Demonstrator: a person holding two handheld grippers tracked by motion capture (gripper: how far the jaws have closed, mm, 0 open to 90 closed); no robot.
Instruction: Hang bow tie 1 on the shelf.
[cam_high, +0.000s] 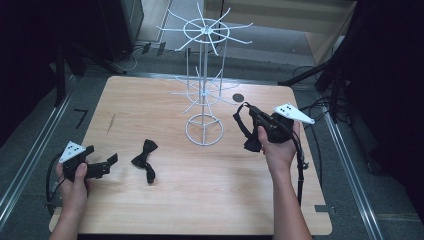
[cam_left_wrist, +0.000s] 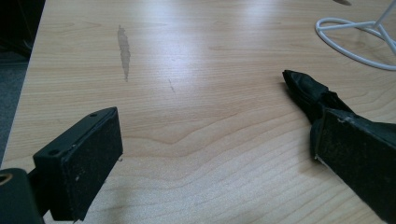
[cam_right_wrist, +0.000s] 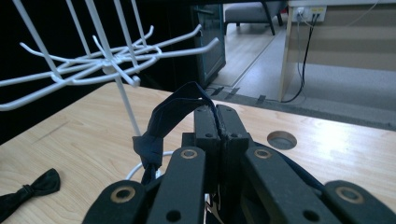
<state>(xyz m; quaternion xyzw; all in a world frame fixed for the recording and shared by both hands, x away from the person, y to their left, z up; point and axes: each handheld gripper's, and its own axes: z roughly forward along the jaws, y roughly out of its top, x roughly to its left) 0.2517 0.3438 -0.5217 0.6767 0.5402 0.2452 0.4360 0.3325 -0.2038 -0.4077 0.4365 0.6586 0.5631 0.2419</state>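
Gripping a dark strap (cam_right_wrist: 175, 109) right of centre, right gripper (cam_high: 251, 119) clamped; left gripper (cam_high: 111, 160) wide apart; risked snagging white rack (cam_high: 203, 90) hooks.

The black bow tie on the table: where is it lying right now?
In the high view, the black bow tie lies flat on the table, left of the white wire rack's base, beside the open left claw.

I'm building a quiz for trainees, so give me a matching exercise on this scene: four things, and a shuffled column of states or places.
Things:
1. black bow tie
2. dark blue strap
3. white wire rack
4. left gripper

States:
A. stands upright at the table's far middle
B. open, empty
C. lies flat on the wooden table
D. pinched in the right gripper

Pairs: 1-C, 2-D, 3-A, 4-B
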